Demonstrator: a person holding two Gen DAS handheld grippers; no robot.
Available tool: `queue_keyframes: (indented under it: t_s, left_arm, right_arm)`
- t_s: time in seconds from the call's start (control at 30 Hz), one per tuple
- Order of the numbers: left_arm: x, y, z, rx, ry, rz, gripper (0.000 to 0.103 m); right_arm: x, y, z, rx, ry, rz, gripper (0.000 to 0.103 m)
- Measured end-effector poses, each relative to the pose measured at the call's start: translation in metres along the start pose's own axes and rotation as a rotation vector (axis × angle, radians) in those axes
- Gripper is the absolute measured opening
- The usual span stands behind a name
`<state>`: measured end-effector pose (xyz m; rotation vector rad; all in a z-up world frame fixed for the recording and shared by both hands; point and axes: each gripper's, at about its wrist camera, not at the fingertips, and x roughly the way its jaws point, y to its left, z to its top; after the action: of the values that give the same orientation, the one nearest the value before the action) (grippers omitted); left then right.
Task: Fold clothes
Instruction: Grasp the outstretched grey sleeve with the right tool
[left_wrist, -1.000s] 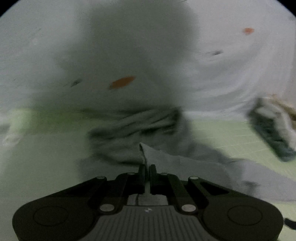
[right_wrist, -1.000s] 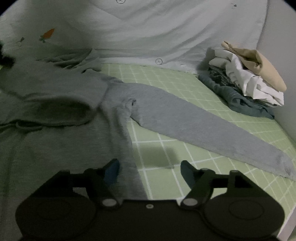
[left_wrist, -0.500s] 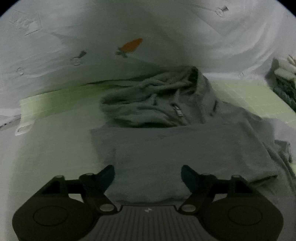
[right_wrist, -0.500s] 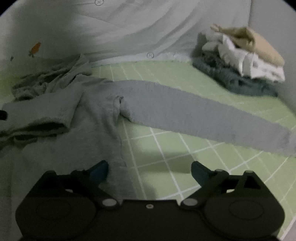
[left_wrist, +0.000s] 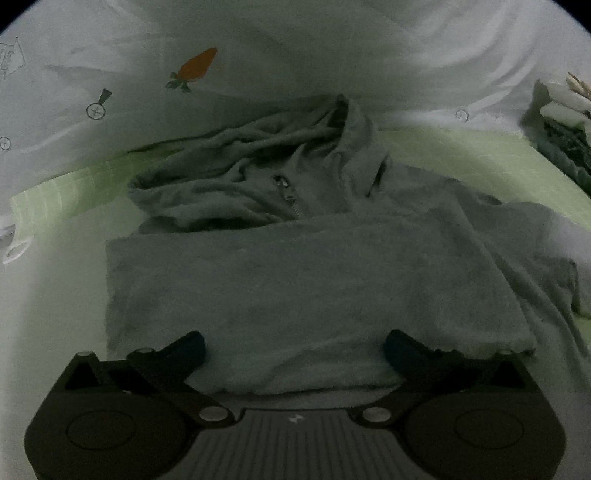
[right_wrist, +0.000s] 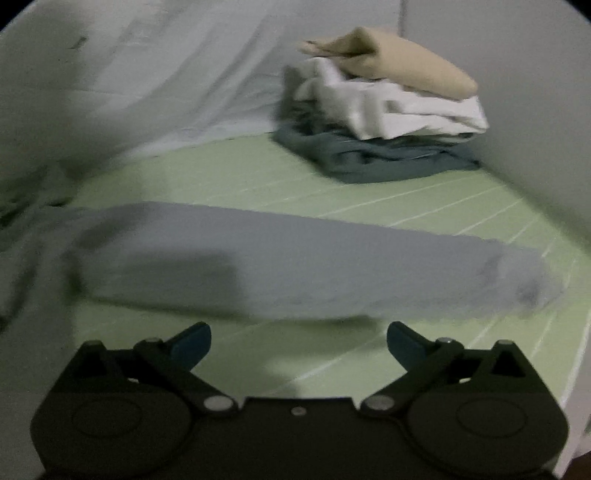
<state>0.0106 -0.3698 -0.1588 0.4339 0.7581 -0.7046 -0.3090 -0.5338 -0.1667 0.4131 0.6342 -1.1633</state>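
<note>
With one sleeve already folded over the grey zip-up cotton hoodie (left_wrist: 306, 280) lying under the released left gripper (left_wrist: 293, 341), the other long grey sleeve (right_wrist: 314, 266) is still waiting, stretched out just ahead of the released right gripper (right_wrist: 299, 339).

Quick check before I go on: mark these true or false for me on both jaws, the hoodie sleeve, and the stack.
1. The left gripper grips the hoodie. False: its jaws are open, holding nothing.
2. The right gripper is open. True.
3. The sleeve lies stretched out on the green sheet. True.
4. The stack has a green garment on top. False: the top one is beige.
5. The hoodie has a zipper. True.
</note>
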Motion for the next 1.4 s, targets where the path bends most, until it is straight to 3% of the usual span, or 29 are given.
queue_keyframes:
  t_s: [0.17, 0.33, 0.4, 0.53, 0.63, 0.83, 0.87, 0.93, 1.0, 1.1, 1.17, 1.27, 1.4]
  left_arm:
    - [-0.002, -0.01, -0.004, 0.082, -0.081, 0.034, 0.103]
    - [-0.005, -0.012, -0.02, 0.043, -0.176, 0.047, 0.103]
    - [-0.005, -0.011, -0.024, 0.032, -0.204, 0.045, 0.103]
    - [0.0, 0.001, -0.022, -0.04, -0.178, -0.019, 0.103]
    - [0.001, 0.004, -0.022, -0.053, -0.176, -0.036, 0.103]
    - [0.001, 0.003, -0.023, -0.056, -0.177, -0.035, 0.103]
    - [0.001, 0.003, -0.023, -0.057, -0.177, -0.034, 0.103]
    - [0.001, 0.003, -0.022, -0.058, -0.178, -0.034, 0.103]
    - [0.001, 0.003, -0.022, -0.058, -0.179, -0.034, 0.103]
    - [0.001, 0.003, -0.022, -0.059, -0.179, -0.034, 0.103]
    - [0.001, 0.003, -0.023, -0.059, -0.18, -0.035, 0.103]
    - [0.0, 0.004, -0.023, -0.057, -0.18, -0.038, 0.103]
    - [0.0, 0.005, -0.024, -0.055, -0.18, -0.041, 0.103]
  right_arm:
    - [0.026, -0.049, 0.017, 0.003, -0.015, -0.095, 0.103]
    - [0.05, -0.077, 0.026, -0.024, -0.025, -0.222, 0.103]
    - [0.055, -0.085, 0.028, 0.002, -0.03, -0.218, 0.103]
    - [0.062, -0.096, 0.031, 0.068, -0.035, -0.2, 0.103]
    - [0.064, -0.106, 0.028, 0.193, -0.027, -0.166, 0.103]
    - [0.063, -0.096, 0.028, 0.191, -0.032, -0.158, 0.102]
    - [0.062, -0.093, 0.027, 0.188, -0.038, -0.152, 0.095]
    - [0.055, -0.086, 0.027, 0.174, -0.056, -0.124, 0.07]
    - [0.049, -0.076, 0.027, 0.175, -0.06, -0.102, 0.034]
    - [0.042, -0.064, 0.026, 0.239, -0.061, -0.021, 0.007]
    - [0.039, -0.051, 0.027, 0.28, -0.05, 0.047, 0.004]
    - [0.027, -0.01, 0.034, 0.239, -0.081, 0.184, 0.004]
    - [0.002, 0.064, 0.041, 0.14, -0.105, 0.45, 0.004]
